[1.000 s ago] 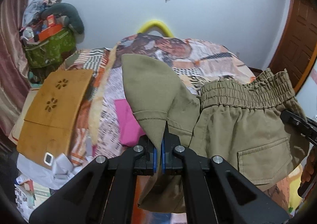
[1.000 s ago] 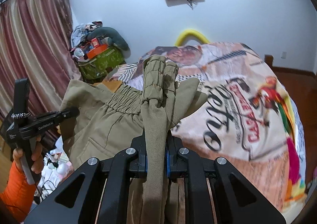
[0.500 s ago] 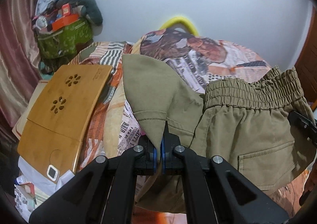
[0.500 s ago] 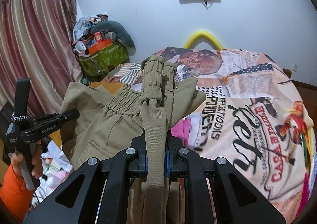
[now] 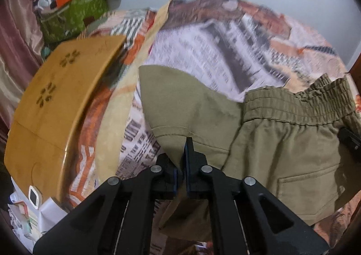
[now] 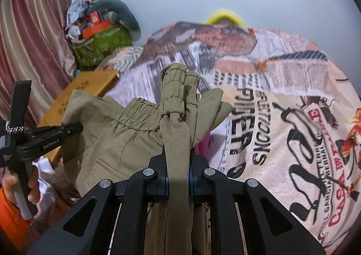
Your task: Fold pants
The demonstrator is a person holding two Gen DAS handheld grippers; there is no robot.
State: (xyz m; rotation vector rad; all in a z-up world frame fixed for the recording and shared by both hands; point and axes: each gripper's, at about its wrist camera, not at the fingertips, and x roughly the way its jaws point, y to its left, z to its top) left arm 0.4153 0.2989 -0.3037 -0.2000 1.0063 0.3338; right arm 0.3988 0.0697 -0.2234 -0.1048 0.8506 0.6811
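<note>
Khaki pants (image 5: 282, 153) with an elastic waistband hang between my two grippers above the patterned bed (image 5: 225, 52). My left gripper (image 5: 181, 160) pinches a hemmed corner of the cloth; its jaws are opening, with the fabric still caught between the pads. My right gripper (image 6: 177, 164) is shut on a bunched strip of the pants (image 6: 126, 142) by the waistband, which stands up above the fingers. The left gripper (image 6: 67, 129) also shows in the right wrist view, held by a hand (image 6: 13, 185). The right gripper's tip (image 5: 348, 140) peeks past the pants' right edge.
A printed bedspread (image 6: 282, 119) covers the bed. A wooden lap tray (image 5: 56, 101) lies on the bed's left side. A green bag (image 5: 72, 13) piled with things stands in the far left corner by a curtain (image 6: 33, 40). Something pink (image 6: 205, 142) lies under the pants.
Both grippers have come down and forward over the bed, carrying the pants with them. The bedspread fills more of each view, and the wall screen has slid out of the left view.
</note>
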